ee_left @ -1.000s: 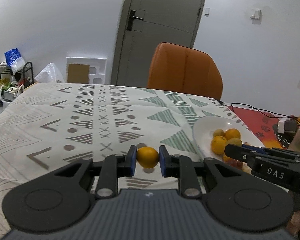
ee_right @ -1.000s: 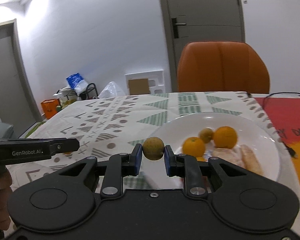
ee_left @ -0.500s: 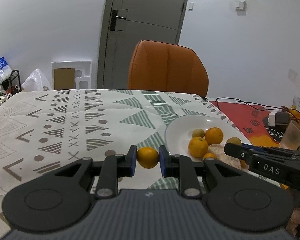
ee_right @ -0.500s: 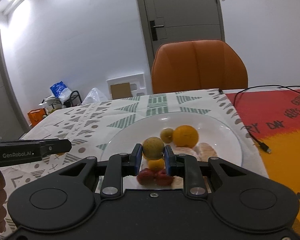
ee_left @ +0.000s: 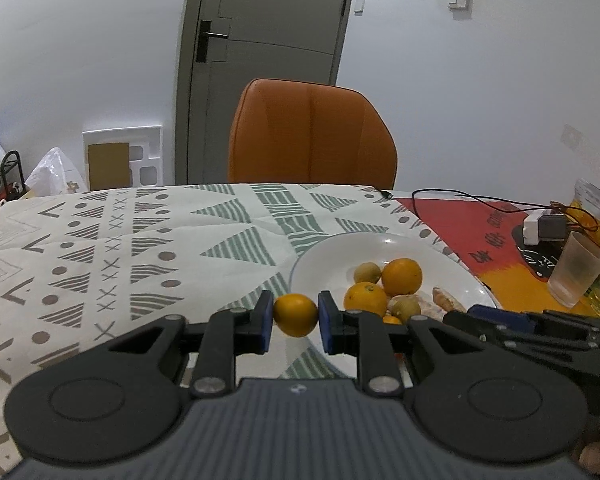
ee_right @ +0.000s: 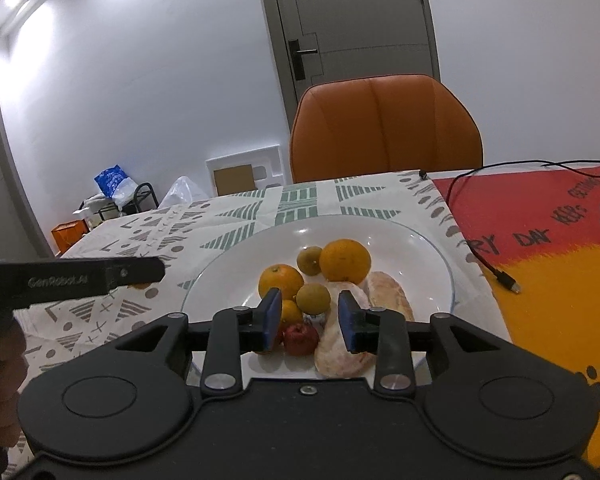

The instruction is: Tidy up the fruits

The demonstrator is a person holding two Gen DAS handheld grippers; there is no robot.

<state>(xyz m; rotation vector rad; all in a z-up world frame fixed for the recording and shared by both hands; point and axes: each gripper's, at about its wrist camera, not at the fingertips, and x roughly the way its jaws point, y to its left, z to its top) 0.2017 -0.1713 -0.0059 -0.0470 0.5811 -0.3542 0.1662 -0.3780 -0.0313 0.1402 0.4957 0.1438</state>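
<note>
Left wrist view: the left gripper [ee_left: 296, 316] holds a small orange [ee_left: 295, 315] clamped between its jaws, at the near rim of the white plate [ee_left: 332, 248] on the bench [ee_left: 100, 248]; a plastic cup [ee_left: 576, 270] shows only here. Right wrist view: the right gripper [ee_right: 310, 320] has its jaws opening over the plate [ee_right: 420, 248]; a brownish-green fruit [ee_right: 313, 298] lies between them, untouched, atop the pile. A red fruit [ee_right: 300, 338] shows only here.

Beyond the table's far edge we see an orange chair [ee_left: 312, 136] before a grey door [ee_left: 268, 40]; near the right edge, on a red mat [ee_right: 540, 240], lie a black cable [ee_right: 488, 260] and a frosted cup [ee_left: 576, 272]
</note>
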